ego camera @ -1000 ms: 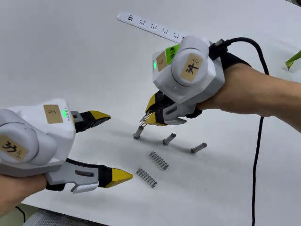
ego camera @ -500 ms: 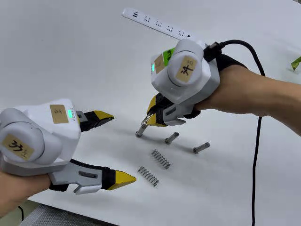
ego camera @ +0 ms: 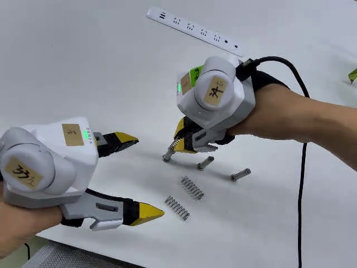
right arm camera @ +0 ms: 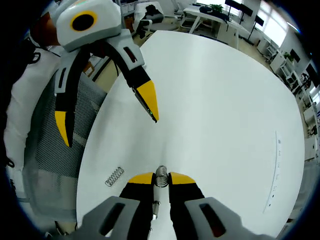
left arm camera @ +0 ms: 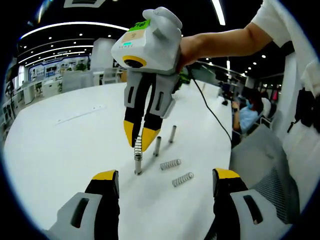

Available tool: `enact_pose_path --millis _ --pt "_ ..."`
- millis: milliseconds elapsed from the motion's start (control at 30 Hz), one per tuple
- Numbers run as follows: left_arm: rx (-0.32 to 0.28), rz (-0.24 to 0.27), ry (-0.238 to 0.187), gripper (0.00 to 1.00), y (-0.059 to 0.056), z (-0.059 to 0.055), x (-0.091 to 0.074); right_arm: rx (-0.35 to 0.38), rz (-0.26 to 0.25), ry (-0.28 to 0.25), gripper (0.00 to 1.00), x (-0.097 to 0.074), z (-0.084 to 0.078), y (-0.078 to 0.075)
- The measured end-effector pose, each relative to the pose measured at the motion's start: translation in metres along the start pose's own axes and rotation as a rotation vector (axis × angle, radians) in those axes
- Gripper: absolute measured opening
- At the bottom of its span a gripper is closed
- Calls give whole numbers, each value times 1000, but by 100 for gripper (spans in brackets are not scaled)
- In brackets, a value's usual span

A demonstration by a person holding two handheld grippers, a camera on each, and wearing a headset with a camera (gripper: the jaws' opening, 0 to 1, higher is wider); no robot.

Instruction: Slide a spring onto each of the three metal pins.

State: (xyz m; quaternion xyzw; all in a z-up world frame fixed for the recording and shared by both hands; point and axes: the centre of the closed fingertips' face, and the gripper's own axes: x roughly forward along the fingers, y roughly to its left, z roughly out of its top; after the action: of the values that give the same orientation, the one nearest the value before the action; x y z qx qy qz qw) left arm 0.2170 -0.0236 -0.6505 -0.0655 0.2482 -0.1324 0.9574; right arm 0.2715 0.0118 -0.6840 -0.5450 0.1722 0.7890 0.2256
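Note:
Three short metal pins stand on the white table: a left pin [ego camera: 167, 156], a middle pin [ego camera: 204, 163] and a right pin [ego camera: 240, 175]. My right gripper [ego camera: 179, 146] is shut on a spring [ego camera: 175, 144], tilted, its lower end at the left pin's top. From the right gripper view, the spring [right arm camera: 161, 175] sits between the yellow tips, with the pin [right arm camera: 156, 207] below it. Two loose springs [ego camera: 192, 188] [ego camera: 176, 207] lie in front of the pins. My left gripper [ego camera: 148, 176] is open, low and to the left, holding nothing.
A white power strip [ego camera: 195, 30] lies at the back of the table. A black cable [ego camera: 304, 167] runs from the right gripper down the right side. The table's front edge is close under the left gripper. Desks and chairs stand beyond the table [left arm camera: 60, 135].
The right gripper has dropped slightly, bringing the spring's lower end closer to the left pin's top. The left gripper stays open in about the same place. The head camera shifted a little.

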Motion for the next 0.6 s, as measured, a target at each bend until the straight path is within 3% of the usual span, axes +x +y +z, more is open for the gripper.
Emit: enact_pose_path --millis 600 --pt "-6 4 3 78 1 -1 0 -11 -22 -7 12 29 -7 2"
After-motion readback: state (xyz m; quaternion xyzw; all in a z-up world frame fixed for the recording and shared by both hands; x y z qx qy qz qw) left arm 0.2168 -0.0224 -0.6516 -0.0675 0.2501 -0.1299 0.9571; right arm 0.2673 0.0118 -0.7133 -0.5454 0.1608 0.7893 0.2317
